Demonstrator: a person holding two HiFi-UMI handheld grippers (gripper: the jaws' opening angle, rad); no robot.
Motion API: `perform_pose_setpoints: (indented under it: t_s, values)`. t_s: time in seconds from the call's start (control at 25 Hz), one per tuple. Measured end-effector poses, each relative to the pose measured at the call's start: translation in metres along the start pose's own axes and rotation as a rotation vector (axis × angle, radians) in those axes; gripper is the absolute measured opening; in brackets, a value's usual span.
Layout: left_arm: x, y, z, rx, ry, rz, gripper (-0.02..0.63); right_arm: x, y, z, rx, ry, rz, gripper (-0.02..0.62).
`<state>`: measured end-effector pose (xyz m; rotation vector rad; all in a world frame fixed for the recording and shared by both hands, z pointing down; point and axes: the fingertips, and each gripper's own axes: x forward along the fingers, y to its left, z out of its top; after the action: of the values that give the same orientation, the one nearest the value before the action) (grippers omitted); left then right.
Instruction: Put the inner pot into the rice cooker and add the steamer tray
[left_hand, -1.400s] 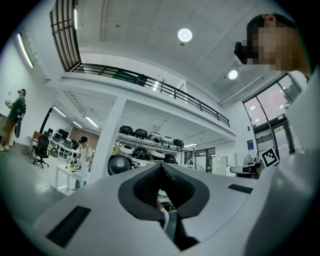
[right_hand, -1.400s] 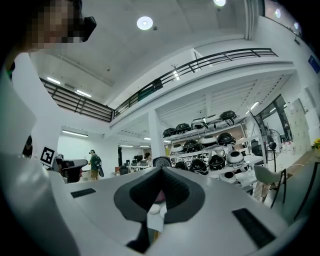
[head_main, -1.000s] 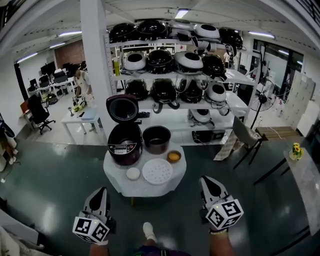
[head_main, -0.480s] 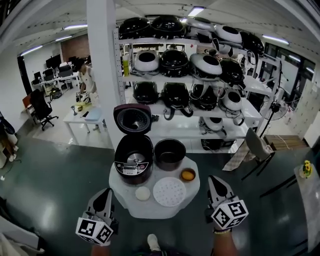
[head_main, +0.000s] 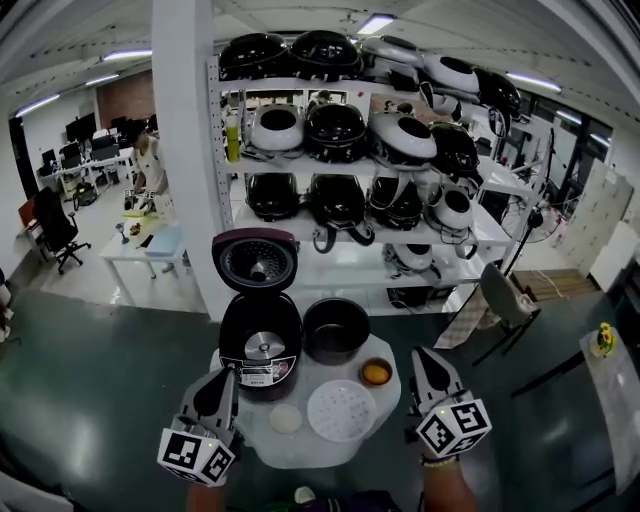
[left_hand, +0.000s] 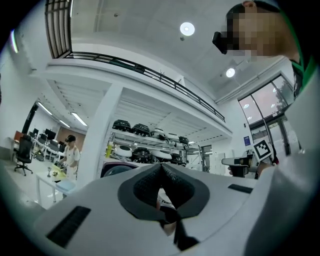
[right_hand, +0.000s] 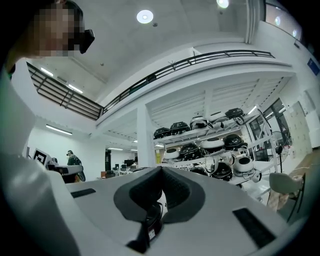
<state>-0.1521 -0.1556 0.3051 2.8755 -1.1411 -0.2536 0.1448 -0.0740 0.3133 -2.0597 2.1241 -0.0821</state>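
Left gripper (head_main: 217, 392) and right gripper (head_main: 424, 368) – level, closed, empty, flanking table (head_main: 300, 450)

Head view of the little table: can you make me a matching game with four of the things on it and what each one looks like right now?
Things:
1. rice cooker
2. inner pot
3. steamer tray
4. small bowl

Descriptions:
A. white, full of holes, lying flat at the table's near side
B. lid standing open
C. orange inside
D. dark, open-topped, standing on the table outside the cooker

Pairs: 1-B, 2-D, 3-A, 4-C
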Motion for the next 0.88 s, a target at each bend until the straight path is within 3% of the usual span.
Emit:
perform_pose_setpoints:
  t_s: [0.32, 0.4, 0.56, 0.68, 0.88]
  values:
    - [0.039, 0.003, -0.002, -0.018, 0.006, -0.058, 0.021, 0.034, -0.006, 0.0, -0.008, 0.006, 0.011, -0.003]
    - [0.041, 0.007, -0.002, -0.021, 0.002, -0.057, 0.021, 0.045, 0.002, -0.005, -0.011, 0.031, 0.057, 0.169]
    - [0.041, 0.011, -0.005, -0.029, 0.002, -0.056, 0.021, 0.06, 0.009, -0.022, 0.044, 0.08, 0.121, 0.338]
    - [0.045, 0.015, -0.009, -0.038, 0.005, -0.063, 0.021, 0.072, 0.006, -0.039, 0.035, 0.138, 0.123, 0.411]
    - [0.061, 0.016, -0.025, -0.04, 0.023, -0.084, 0.021, 0.088, -0.004, -0.065, 0.029, 0.204, 0.132, 0.426]
